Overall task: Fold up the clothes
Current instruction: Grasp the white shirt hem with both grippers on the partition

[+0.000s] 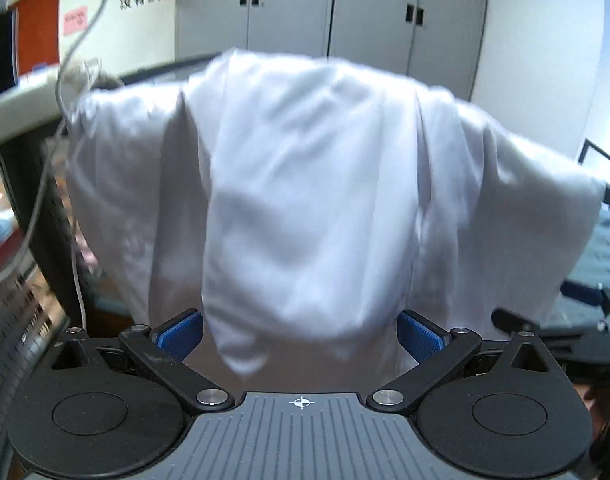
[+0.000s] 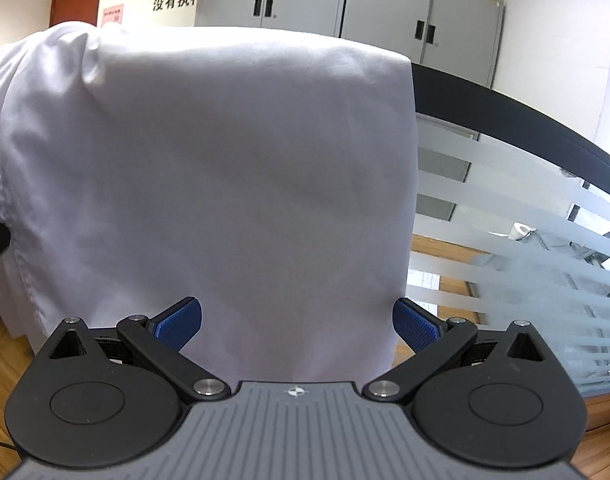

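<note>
A white garment (image 1: 305, 184) hangs draped over a dark partition top, filling the middle of the left wrist view in loose vertical folds. The same white garment (image 2: 209, 184) fills the left and middle of the right wrist view as a smooth sheet with a straight right edge. My left gripper (image 1: 301, 334) is open, its blue pads (image 1: 181, 338) wide apart on either side of the cloth's lower hem. My right gripper (image 2: 297, 324) is also open, blue pads (image 2: 417, 328) spread, close against the hanging cloth. Neither pair of pads presses the fabric.
The dark partition rail (image 2: 525, 120) with frosted striped glass (image 2: 525, 248) runs to the right. Grey cabinets (image 1: 333, 12) stand behind. A white cable (image 1: 65, 92) hangs at the left by a laptop keyboard (image 1: 13, 320). A wooden desk surface (image 2: 1, 360) shows at lower left.
</note>
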Demonstrator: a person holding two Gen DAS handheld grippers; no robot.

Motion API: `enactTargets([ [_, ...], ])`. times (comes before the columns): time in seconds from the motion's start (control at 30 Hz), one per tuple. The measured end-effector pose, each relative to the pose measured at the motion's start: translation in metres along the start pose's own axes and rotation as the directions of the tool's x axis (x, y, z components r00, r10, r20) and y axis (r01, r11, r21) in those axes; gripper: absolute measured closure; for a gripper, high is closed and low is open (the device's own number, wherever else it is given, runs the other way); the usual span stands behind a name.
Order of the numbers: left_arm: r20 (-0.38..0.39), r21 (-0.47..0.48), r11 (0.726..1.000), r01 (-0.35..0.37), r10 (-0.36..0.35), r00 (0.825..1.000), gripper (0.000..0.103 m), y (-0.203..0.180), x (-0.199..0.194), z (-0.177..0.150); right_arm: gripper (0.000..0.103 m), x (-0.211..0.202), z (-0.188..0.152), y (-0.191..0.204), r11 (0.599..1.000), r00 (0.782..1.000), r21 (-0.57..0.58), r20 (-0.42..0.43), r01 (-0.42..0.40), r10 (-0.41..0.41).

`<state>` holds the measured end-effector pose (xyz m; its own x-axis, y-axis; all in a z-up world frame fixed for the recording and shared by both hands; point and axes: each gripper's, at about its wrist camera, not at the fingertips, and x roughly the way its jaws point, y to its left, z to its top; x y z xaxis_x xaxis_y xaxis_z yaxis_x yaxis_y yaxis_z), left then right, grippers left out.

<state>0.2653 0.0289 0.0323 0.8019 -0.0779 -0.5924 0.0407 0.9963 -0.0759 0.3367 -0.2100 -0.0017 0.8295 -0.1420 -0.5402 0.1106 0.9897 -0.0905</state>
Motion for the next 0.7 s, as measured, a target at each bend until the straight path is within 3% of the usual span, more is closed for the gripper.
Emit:
enactTargets([
  [0.1,0.038,-0.020,0.999,0.026,-0.026,0.999,0.005,0.000,-0.001,0.007,0.003,0.003,0.000,0.002,1.000,1.000,-0.004,0.007,-0.012,0.012],
  [0.2,0.039,-0.038,0.999,0.013,-0.011,0.999,0.015,0.000,-0.001,0.010,0.025,0.001,-0.002,0.003,1.000,1.000,-0.021,0.017,-0.020,0.021],
  [0.27,0.045,-0.081,0.997,0.016,-0.012,0.999,0.032,0.003,-0.002,0.008,0.080,0.000,-0.003,0.004,0.999,1.000,-0.036,0.004,-0.031,0.031],
  [0.33,0.060,-0.095,0.995,0.014,-0.008,0.998,0.047,0.002,-0.008,0.006,0.102,-0.003,-0.003,0.004,0.997,0.998,-0.037,-0.004,-0.069,0.069],
  [0.4,0.062,-0.116,0.993,0.017,-0.010,0.998,0.054,0.006,-0.012,0.002,0.102,-0.008,-0.003,0.004,0.992,0.993,-0.032,-0.003,-0.121,0.121],
  [0.53,0.096,-0.148,0.989,0.015,0.000,0.995,0.080,0.009,-0.031,0.000,0.102,-0.032,-0.007,0.019,0.969,0.972,-0.079,0.006,-0.235,0.236],
  [0.7,0.152,-0.118,0.992,0.036,-0.018,0.988,0.085,0.006,-0.070,-0.001,0.102,-0.079,-0.029,0.046,0.943,0.946,-0.068,-0.029,-0.324,0.323],
])
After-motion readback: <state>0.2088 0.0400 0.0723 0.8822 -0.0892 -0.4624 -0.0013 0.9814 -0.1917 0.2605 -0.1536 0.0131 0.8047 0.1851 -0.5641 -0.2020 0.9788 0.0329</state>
